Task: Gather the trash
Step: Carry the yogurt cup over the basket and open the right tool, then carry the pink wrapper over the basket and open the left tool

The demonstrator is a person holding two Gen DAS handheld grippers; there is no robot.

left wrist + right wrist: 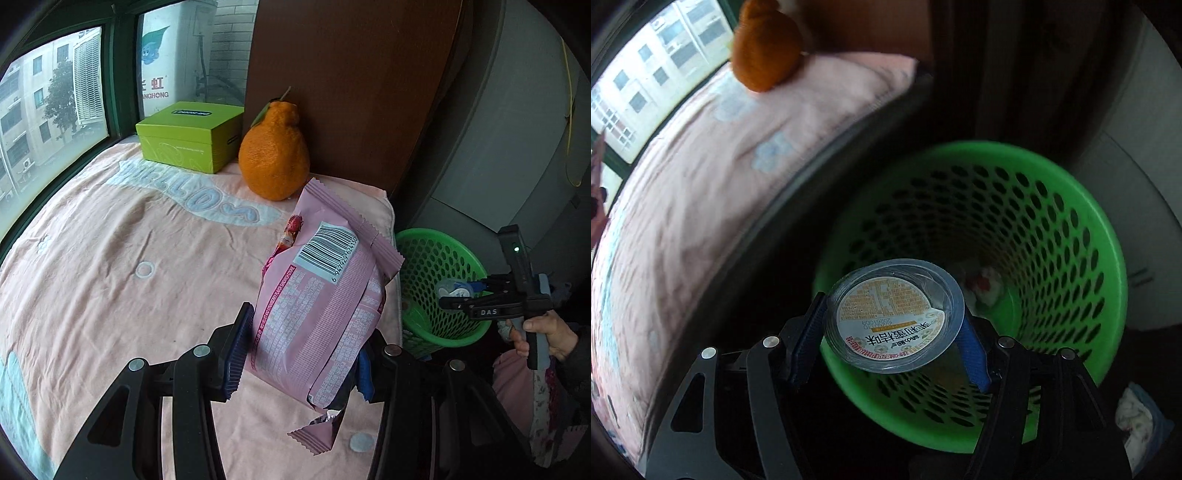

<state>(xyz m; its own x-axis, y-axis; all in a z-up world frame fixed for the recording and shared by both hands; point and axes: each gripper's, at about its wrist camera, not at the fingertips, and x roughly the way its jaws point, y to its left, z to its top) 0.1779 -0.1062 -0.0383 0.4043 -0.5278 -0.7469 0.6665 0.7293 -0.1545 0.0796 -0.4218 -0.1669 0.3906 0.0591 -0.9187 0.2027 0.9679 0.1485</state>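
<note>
The right claw [890, 332] grips a cup [892, 319] over the bin [1108, 266] to drop it, while the left claw [301, 354] clamps a wrapper [325, 302] beside the bin.

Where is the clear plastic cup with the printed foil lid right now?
The clear plastic cup is clamped in the right gripper, hanging over the open green mesh basket beside the pink bed.

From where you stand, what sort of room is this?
Most likely a bedroom or window-seat corner in a flat. A pink quilt covers a padded surface beside a window looking onto apartment blocks, with a large orange and a green box on it. A green wastebasket stands beside it.
</note>
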